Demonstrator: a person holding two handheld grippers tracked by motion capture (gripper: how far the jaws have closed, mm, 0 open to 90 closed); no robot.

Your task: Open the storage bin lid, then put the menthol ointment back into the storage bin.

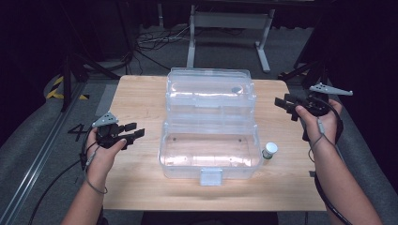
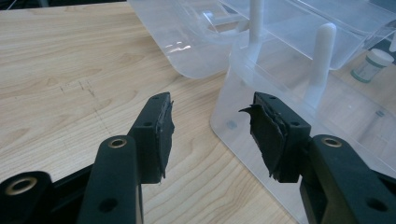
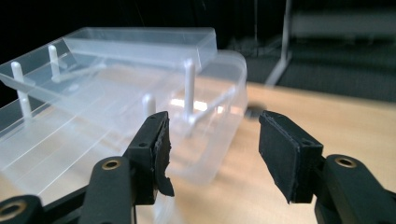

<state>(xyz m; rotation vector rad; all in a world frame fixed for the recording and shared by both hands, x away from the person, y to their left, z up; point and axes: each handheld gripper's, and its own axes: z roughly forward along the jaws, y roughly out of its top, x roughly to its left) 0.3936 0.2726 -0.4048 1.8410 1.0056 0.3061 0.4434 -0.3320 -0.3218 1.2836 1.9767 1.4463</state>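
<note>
Hands hold each tool, left (image 1: 133, 132) and right (image 1: 284, 107), jaws apart, flanking the box (image 1: 210, 154); right view blurred.

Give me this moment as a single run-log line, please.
box: clear storage box open on table | bottle: small white-capped bottle right of box | left gripper: open, empty | right gripper: open, empty
</note>
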